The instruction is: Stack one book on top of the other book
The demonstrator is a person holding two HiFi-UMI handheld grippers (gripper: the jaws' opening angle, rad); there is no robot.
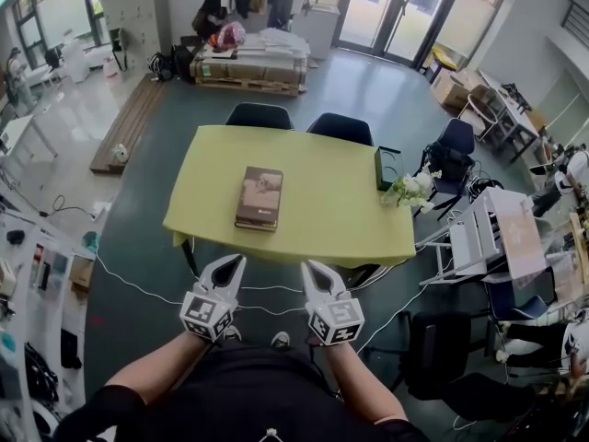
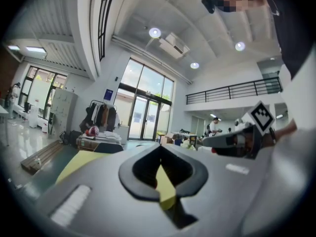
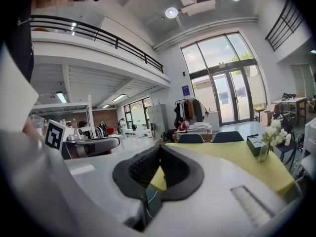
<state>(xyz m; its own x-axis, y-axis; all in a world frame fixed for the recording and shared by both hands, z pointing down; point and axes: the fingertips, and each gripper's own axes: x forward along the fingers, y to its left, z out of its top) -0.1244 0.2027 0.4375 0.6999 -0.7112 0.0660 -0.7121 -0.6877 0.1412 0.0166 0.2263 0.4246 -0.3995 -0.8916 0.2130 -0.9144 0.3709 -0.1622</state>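
Books well beyond left tool, right tool

Brown book, pale picture on cover, lying flat, left of centre on yellow table

Counter: yellow-green top. We note 1 brown-covered book pile lying flat left of centre, clear of every edge; we cannot count its volumes. At the right edge sits 1 dark green box, with white flowers in a vase just beside it.
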